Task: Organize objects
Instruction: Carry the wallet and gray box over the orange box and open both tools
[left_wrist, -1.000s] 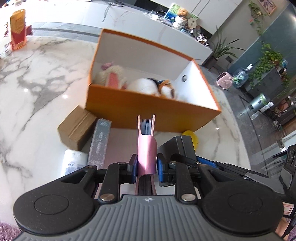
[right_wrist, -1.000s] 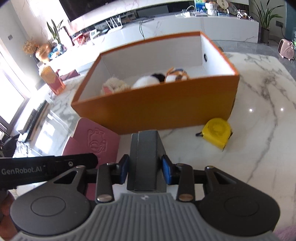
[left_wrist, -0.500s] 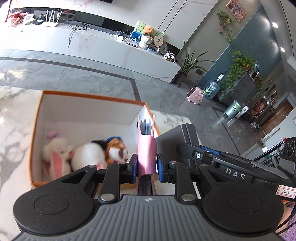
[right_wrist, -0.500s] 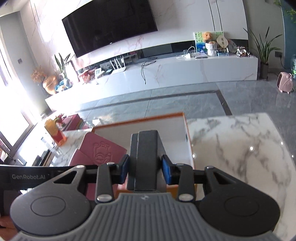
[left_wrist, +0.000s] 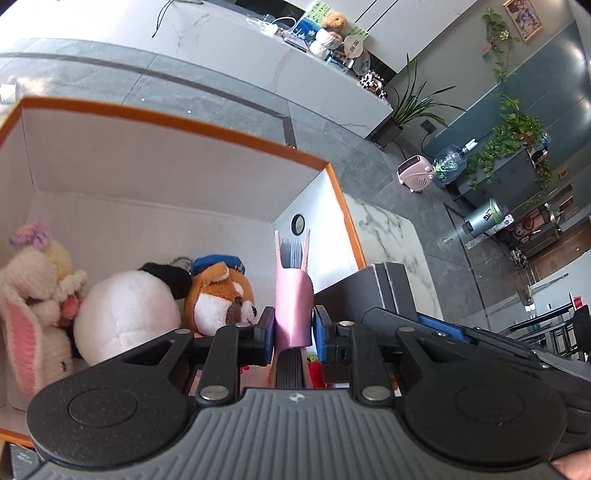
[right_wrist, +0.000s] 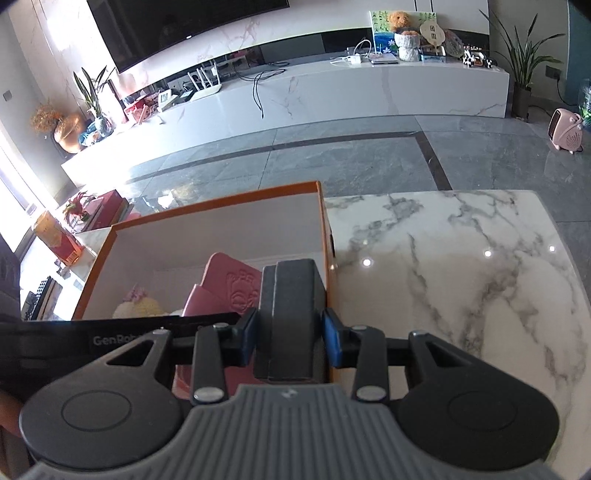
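The left gripper (left_wrist: 291, 328) is clamped on a pink notebook (left_wrist: 292, 302), its blue pads pressing the covers from both sides at a narrow spread. The notebook stands on edge with its long axis running forward from the jaws, grey page edges showing at the far end between the splayed pink covers. The right gripper (right_wrist: 290, 328) is closed at a somewhat wider spread on a dark grey box (right_wrist: 291, 314), which also reaches forward along the fingers, its flat end face toward the far side.

Both held things hang over the orange storage box (left_wrist: 173, 122) with its white inside. The notebook is above the box's right-hand part, near the end wall with the round hole (left_wrist: 298, 223). To its left the floor holds three plush toys side by side: an orange fox (left_wrist: 218, 295), a white-and-black ball-shaped toy (left_wrist: 125, 310) and a cream rabbit (left_wrist: 33, 302) with pink ears. In the right wrist view the grey box sits over the box's orange right rim (right_wrist: 327, 236); beyond it the marble tabletop (right_wrist: 461, 266) lies open.
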